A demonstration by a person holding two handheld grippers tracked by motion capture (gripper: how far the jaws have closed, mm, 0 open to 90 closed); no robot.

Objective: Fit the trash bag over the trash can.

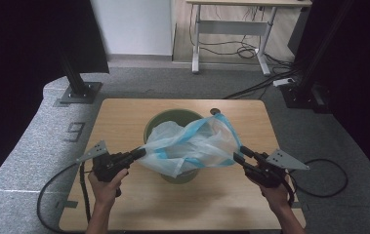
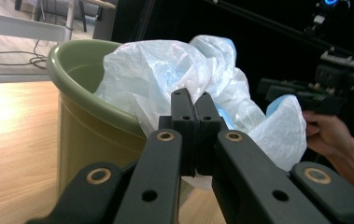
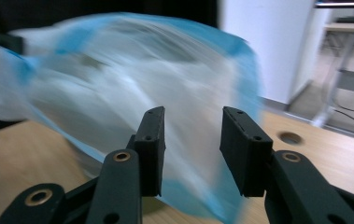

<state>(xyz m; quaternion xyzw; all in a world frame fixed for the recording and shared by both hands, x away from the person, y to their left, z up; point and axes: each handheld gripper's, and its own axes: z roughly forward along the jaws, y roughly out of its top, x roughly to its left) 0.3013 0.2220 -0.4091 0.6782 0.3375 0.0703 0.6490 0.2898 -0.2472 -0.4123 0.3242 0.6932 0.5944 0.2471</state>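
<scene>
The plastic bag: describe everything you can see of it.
The plastic bag is thin, crinkled, translucent white film with light blue bands along its edges. It is partly inside the green bin and spills over the near rim, stretched sideways above the wooden table. The left gripper is shut on one edge. The right gripper is open at the opposite side, with film between its jaws, blurred there.

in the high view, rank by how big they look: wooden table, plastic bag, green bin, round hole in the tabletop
1. wooden table
2. plastic bag
3. green bin, though the bag hides much of it, so this order is unsure
4. round hole
</scene>
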